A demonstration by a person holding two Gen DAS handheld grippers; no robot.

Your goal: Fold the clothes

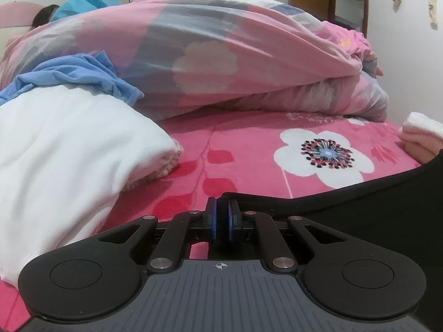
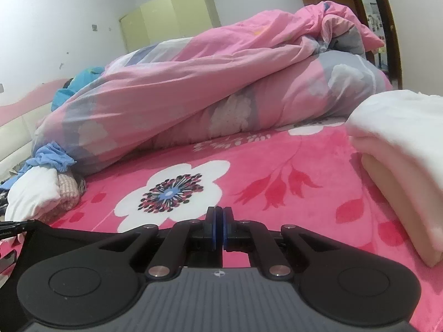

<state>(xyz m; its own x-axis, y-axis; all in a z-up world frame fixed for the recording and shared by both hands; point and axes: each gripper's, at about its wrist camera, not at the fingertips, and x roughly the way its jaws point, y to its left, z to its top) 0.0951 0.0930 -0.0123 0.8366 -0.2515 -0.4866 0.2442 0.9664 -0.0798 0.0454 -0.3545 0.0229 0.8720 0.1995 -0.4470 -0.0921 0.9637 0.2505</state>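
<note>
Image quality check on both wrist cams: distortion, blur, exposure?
Left wrist: strong fisheye bend, dark corners, white garment near blown out, quilt soft. Right wrist: same curvature, door frame bowed, folded white stack overexposed; blanket flower fairly sharp.

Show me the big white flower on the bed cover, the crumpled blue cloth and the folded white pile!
Big white flower (image 2: 171,191): right wrist view, dark centre.
Crumpled blue cloth (image 1: 80,74): left wrist view, middle folds.
Folded white pile (image 2: 401,144): right wrist view, top layer.

A black garment (image 1: 360,221) lies stretched over the pink flowered bed near its front edge. A folded white garment (image 2: 401,149) rests to the right, and a loose white one (image 1: 69,152) with a crumpled blue piece (image 1: 83,74) on top lies left.
</note>
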